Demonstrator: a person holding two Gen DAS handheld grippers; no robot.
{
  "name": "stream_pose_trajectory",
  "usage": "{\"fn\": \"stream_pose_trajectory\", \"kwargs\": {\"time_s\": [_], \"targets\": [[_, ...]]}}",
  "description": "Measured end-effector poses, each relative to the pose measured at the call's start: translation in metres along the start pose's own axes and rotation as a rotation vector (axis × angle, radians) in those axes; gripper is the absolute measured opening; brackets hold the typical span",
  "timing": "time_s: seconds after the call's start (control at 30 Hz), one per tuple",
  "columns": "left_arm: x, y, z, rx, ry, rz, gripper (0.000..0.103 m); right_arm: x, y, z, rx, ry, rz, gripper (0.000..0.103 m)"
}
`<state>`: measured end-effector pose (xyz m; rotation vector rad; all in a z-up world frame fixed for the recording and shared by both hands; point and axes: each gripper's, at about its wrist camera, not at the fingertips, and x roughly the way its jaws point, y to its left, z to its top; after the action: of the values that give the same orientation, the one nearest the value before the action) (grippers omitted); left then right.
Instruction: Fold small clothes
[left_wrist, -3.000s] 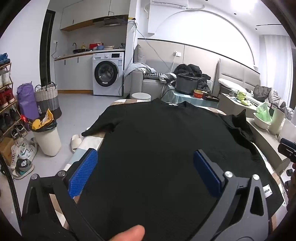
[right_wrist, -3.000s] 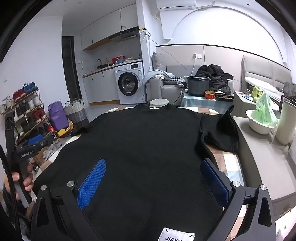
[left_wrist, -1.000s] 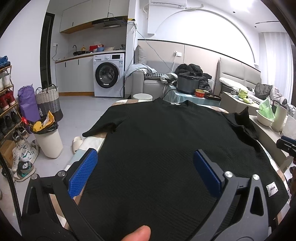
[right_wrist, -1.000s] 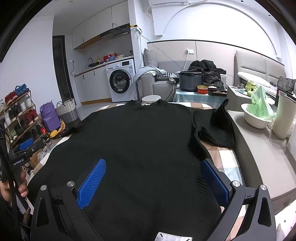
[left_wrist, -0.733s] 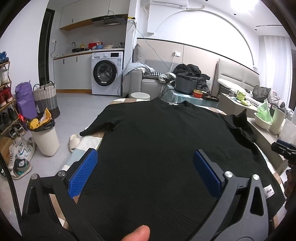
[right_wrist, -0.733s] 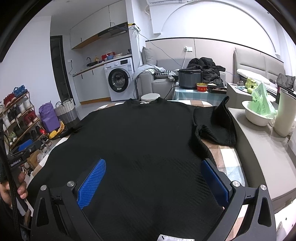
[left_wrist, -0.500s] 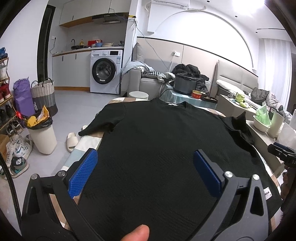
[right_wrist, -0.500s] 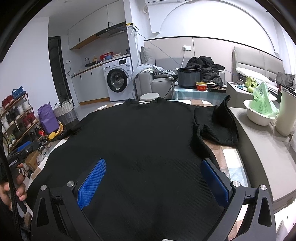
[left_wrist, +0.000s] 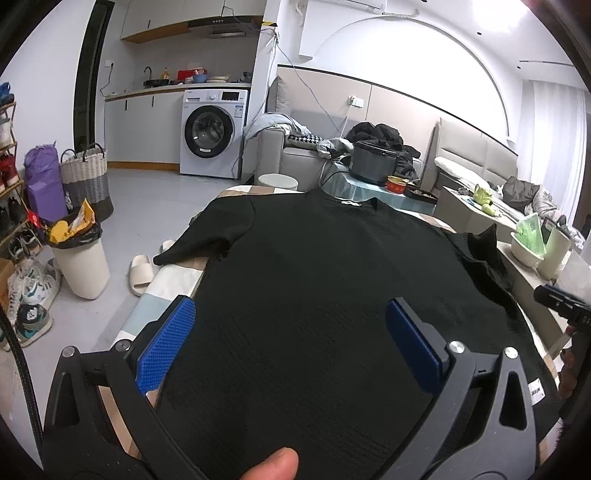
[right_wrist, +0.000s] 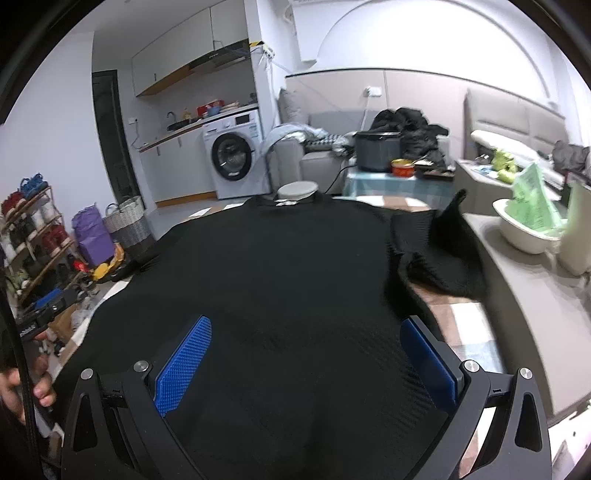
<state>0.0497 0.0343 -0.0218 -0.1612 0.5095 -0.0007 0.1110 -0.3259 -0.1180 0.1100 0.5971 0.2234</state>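
A black knit short-sleeved top (left_wrist: 317, 280) lies spread flat on a checked table, neckline at the far end; it also shows in the right wrist view (right_wrist: 280, 280). Its left sleeve (left_wrist: 210, 236) lies flat and hangs over the table edge. Its right sleeve (right_wrist: 439, 251) is rumpled and stands up in a peak. My left gripper (left_wrist: 290, 332) is open above the hem, nearer the left side. My right gripper (right_wrist: 304, 349) is open above the hem, nearer the right side. Neither holds cloth.
A white bin (left_wrist: 79, 266) and slippers (left_wrist: 142, 273) stand on the floor at left. A grey counter (right_wrist: 528, 295) with a white bowl (right_wrist: 524, 229) runs along the table's right side. A low table with a cooker (left_wrist: 373, 162) stands beyond the far end.
Both grippers stayed open over the hem. The right gripper shifted a little, its view now blurred; the hem label has left its view. The top has not moved.
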Motion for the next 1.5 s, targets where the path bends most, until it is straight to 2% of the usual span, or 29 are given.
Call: {"fn": "stream_pose_trajectory", "kwargs": {"time_s": [0.13, 0.3, 0.33, 0.47, 0.73, 0.87, 0.97, 1.1, 1.3, 1.4, 1.5], "targets": [[0.008, 0.005, 0.008, -0.008, -0.011, 0.003, 0.102, 0.016, -0.009, 0.004, 0.070, 0.055, 0.028, 0.103], [0.022, 0.011, 0.017, -0.005, 0.000, 0.023, 0.102, 0.037, -0.034, 0.013, 0.173, 0.108, 0.009, 0.101], [0.026, 0.013, 0.019, -0.003, 0.001, 0.037, 0.102, 0.042, -0.042, 0.016, 0.192, 0.117, -0.006, 0.098], [0.043, 0.024, 0.024, -0.016, 0.019, 0.079, 0.102, 0.054, -0.074, 0.026, 0.291, 0.135, -0.072, 0.094], [0.092, 0.063, 0.037, -0.112, 0.090, 0.140, 0.102, 0.080, -0.121, 0.036, 0.488, 0.159, -0.157, 0.085], [0.111, 0.083, 0.042, -0.141, 0.113, 0.146, 0.090, 0.097, -0.141, 0.039, 0.636, 0.166, -0.141, 0.078], [0.124, 0.089, 0.043, -0.137, 0.133, 0.151, 0.088, 0.105, -0.153, 0.045, 0.695, 0.148, -0.142, 0.078], [0.138, 0.096, 0.042, -0.149, 0.149, 0.140, 0.085, 0.111, -0.163, 0.050, 0.738, 0.136, -0.173, 0.078], [0.146, 0.095, 0.039, -0.150, 0.159, 0.143, 0.085, 0.112, -0.177, 0.050, 0.721, 0.163, -0.307, 0.077], [0.152, 0.093, 0.038, -0.145, 0.163, 0.146, 0.085, 0.108, -0.184, 0.041, 0.740, 0.171, -0.311, 0.077], [0.161, 0.092, 0.037, -0.140, 0.179, 0.147, 0.085, 0.110, -0.188, 0.037, 0.715, 0.184, -0.355, 0.076]]}}
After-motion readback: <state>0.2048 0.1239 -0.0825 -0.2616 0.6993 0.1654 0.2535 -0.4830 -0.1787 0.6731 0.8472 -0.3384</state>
